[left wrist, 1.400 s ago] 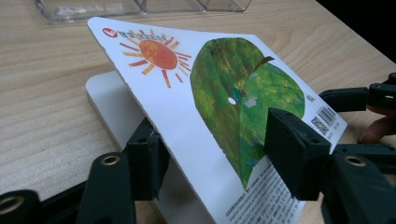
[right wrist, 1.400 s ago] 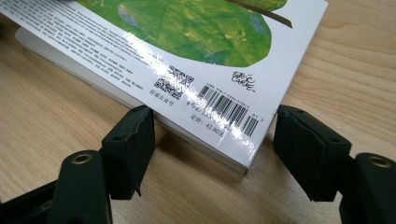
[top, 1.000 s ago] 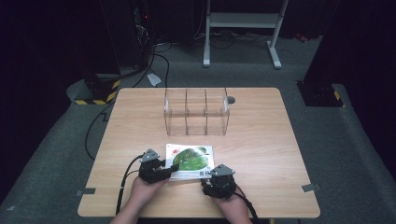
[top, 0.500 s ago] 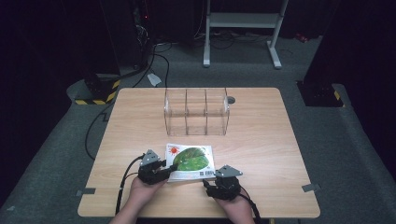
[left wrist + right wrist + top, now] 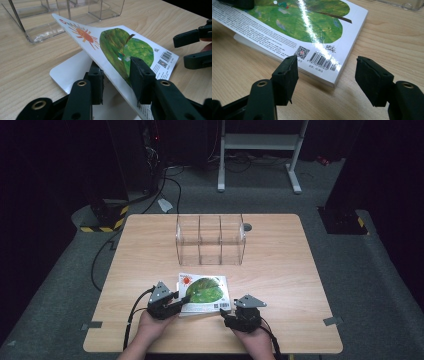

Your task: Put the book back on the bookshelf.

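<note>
A picture book with a green leaf and an orange sun on its cover lies near the table's front edge. My left gripper is shut on the cover's near edge. In the left gripper view the cover is pinched between the two jaws of my left gripper and tilts up off a white page beneath. My right gripper stands open just short of the book's barcode corner. In its own view my right gripper has nothing between the jaws.
A clear plastic organiser with three compartments stands at the middle back of the wooden table. A small dark round spot sits beside it. Cables trail from both grippers over the front edge.
My right gripper has drawn back a little to the right and toward the person, away from the book's corner. The left gripper keeps its hold on the cover.
</note>
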The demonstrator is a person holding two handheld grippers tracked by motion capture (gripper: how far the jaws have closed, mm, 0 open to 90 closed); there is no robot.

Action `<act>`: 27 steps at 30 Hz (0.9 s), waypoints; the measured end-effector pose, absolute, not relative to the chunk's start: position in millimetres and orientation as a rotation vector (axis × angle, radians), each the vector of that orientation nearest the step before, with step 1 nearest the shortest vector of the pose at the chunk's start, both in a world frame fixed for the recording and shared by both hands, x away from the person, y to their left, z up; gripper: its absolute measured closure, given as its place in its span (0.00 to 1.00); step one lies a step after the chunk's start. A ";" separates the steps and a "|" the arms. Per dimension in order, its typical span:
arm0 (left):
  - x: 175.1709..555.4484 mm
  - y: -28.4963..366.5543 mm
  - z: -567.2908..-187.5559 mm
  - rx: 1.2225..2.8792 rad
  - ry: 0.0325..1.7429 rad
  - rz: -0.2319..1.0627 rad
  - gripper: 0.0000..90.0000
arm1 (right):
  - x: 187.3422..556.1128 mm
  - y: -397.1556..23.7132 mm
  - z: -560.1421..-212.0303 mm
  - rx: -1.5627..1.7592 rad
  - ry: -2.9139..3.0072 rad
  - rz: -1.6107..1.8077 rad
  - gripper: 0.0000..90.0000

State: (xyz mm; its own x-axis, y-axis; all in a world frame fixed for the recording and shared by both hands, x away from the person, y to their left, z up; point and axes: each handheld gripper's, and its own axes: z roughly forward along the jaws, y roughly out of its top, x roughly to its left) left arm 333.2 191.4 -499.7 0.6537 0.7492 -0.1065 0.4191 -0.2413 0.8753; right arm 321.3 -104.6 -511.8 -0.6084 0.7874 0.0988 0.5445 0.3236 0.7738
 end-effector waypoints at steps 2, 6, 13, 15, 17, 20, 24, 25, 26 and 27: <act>331.8 190.8 -498.4 1.873 0.911 0.428 0.72 | 324.6 -105.8 -512.2 1.204 2.299 1.173 0.39; 329.8 190.5 -497.4 1.869 0.877 0.442 0.72 | 328.2 -107.4 -512.4 1.230 2.298 1.193 0.38; 327.1 190.3 -495.8 1.871 0.835 0.466 0.73 | 333.7 -108.4 -511.0 1.240 2.301 1.221 0.36; 326.8 190.1 -495.4 1.867 0.834 0.466 0.73 | 335.5 -108.3 -510.8 1.254 2.301 1.220 0.36; 326.0 189.7 -494.4 1.870 0.825 0.471 0.73 | 338.0 -107.4 -511.9 1.270 2.308 1.199 0.36; 324.8 189.1 -493.4 1.873 0.806 0.486 0.73 | 344.3 -105.8 -511.9 1.280 2.328 1.180 0.35; 323.7 188.4 -493.7 1.873 0.777 0.498 0.73 | 350.1 -107.7 -506.3 1.317 2.349 1.183 0.34; 323.4 188.3 -493.4 1.875 0.770 0.499 0.73 | 352.3 -109.1 -505.3 1.320 2.335 1.200 0.34; 323.0 188.3 -493.0 1.874 0.761 0.505 0.73 | 353.4 -110.1 -505.0 1.335 2.319 1.228 0.34; 322.2 188.3 -492.6 1.872 0.756 0.509 0.73 | 355.1 -110.8 -506.0 1.331 2.311 1.245 0.34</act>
